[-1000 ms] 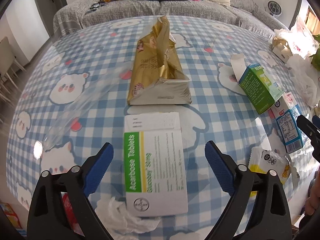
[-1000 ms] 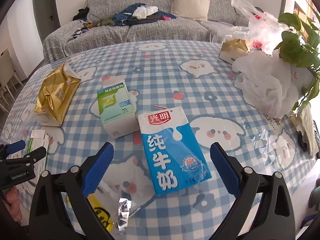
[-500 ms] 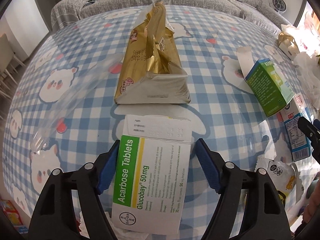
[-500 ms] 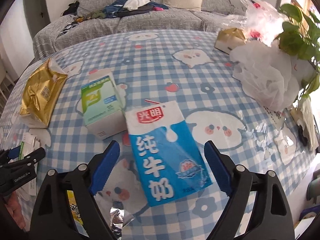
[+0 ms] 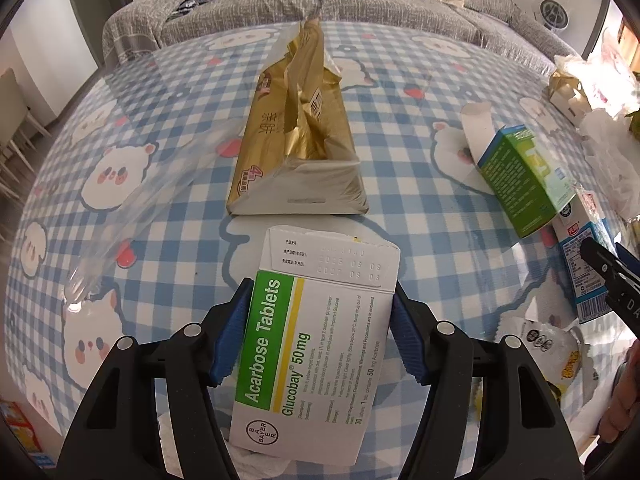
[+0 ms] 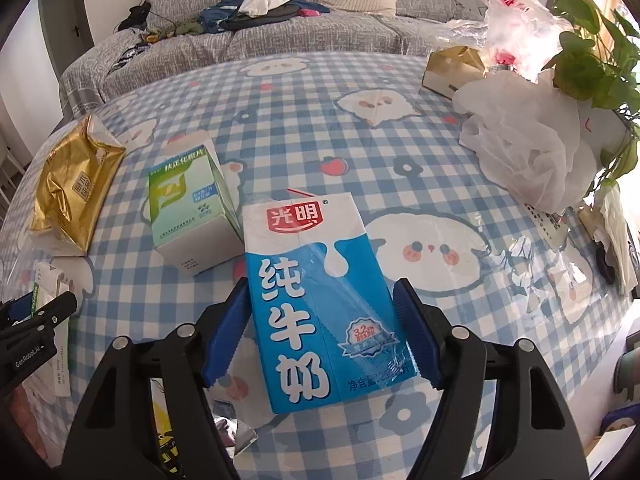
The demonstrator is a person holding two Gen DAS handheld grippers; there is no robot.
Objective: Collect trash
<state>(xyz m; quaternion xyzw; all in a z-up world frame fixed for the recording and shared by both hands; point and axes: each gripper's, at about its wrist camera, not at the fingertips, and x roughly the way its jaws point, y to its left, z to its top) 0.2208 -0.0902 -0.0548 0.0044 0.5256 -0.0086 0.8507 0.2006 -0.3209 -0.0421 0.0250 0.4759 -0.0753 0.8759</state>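
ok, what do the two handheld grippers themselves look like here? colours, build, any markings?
Both match: the left gripper and right gripper have matte black plastic arms with slotted cut-outs and silver pivot pins, and blue ribbed pads on the fingers. Seen from the right wrist, the left one bears white "GenRobot.AI" lettering. No cables or sleeves show.

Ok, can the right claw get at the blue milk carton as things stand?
Probably yes. The right claw already straddles the blue milk carton, its jaws having just been closing, one blue pad at each long side. Nothing lies between pads and carton.
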